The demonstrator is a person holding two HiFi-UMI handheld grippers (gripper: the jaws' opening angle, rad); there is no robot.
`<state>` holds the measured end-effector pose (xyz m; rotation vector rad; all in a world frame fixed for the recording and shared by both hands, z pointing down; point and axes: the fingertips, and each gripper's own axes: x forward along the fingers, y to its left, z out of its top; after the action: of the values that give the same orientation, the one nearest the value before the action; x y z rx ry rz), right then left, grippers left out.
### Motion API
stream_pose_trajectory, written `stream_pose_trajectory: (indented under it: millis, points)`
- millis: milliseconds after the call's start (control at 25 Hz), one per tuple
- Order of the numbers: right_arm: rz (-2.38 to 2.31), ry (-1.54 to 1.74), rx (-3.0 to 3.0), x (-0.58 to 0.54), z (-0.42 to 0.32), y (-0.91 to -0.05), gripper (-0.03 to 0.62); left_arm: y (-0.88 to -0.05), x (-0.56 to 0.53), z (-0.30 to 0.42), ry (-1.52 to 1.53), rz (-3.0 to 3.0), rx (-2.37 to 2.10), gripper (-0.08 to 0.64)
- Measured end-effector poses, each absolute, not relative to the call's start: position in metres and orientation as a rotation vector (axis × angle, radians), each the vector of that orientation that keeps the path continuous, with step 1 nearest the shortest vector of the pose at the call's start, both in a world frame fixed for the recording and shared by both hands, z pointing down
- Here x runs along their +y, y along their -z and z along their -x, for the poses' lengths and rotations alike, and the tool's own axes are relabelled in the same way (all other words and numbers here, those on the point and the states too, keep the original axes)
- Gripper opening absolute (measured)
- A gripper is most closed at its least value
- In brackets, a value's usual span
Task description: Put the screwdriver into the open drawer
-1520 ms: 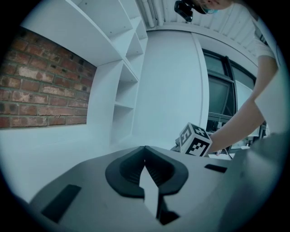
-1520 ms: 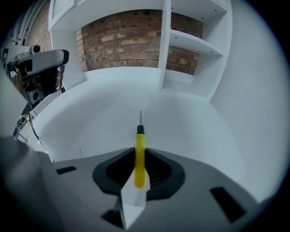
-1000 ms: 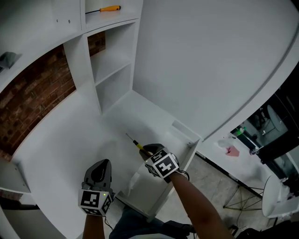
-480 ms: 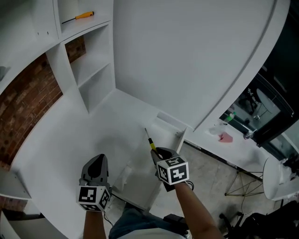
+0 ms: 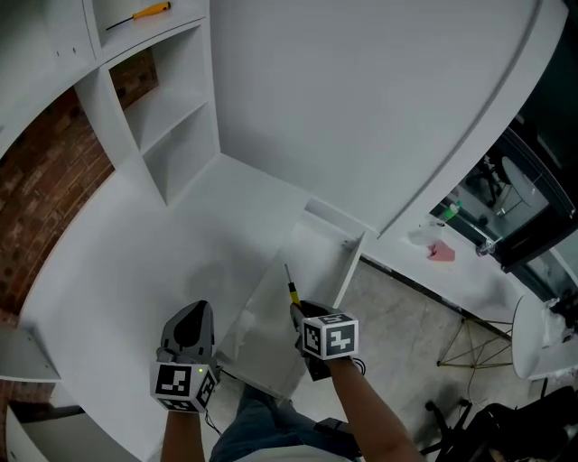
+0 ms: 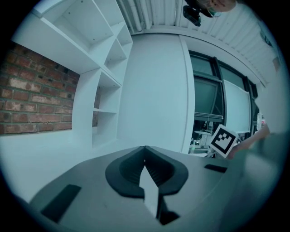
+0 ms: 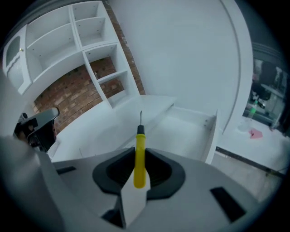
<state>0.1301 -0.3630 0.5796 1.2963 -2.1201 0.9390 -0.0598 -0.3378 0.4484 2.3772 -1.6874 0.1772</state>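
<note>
Shows right gripper [image 5: 296,314] clenched on the yellow handle of a slim screwdriver [image 5: 290,287], poised above the open drawer [image 5: 349,262] beside the worktop [image 5: 135,271]; looks light, rigid, slightly slippery, best held mid-handle; left gripper [image 5: 191,316] closed, empty.

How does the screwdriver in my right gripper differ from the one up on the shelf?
The held screwdriver has a yellow handle; the shelf screwdriver has an orange one. The held screwdriver is clamped by its handle in the right hand-held gripper, shaft sticking out ahead by the open drawer; the shelf screwdriver lies flat, untouched. Both have thin dark shafts.
</note>
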Motion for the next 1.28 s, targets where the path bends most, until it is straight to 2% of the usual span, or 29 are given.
stream_pose_trajectory:
  millis: [440, 760, 1120, 1200, 1280]
  points:
    - [-1.230, -1.221, -1.797, -0.350, -0.103, -0.701, 0.081, -0.486, -0.327, 0.054, -0.292, -2.338, -1.613, 0.014]
    - [-1.204, -1.199, -1.589, -0.351, -0.099, -0.762, 0.081, -0.491, -0.319, 0.080, -0.364, -2.315, -1.673, 0.014]
    - [-1.193, -1.076, -1.551, -0.355, -0.095, -0.773, 0.087, -0.493, -0.306, 0.099, -0.397, -2.293, -1.705, 0.014]
    - [-1.182, -1.097, -1.563, -0.353, -0.092, -0.772, 0.107, -0.491, -0.304, 0.100, -0.390, -2.297, -1.712, 0.014]
    - [-1.189, -1.154, -1.570, -0.347, -0.089, -0.770, 0.176, -0.489, -0.303, 0.103, -0.381, -2.301, -1.722, 0.014]
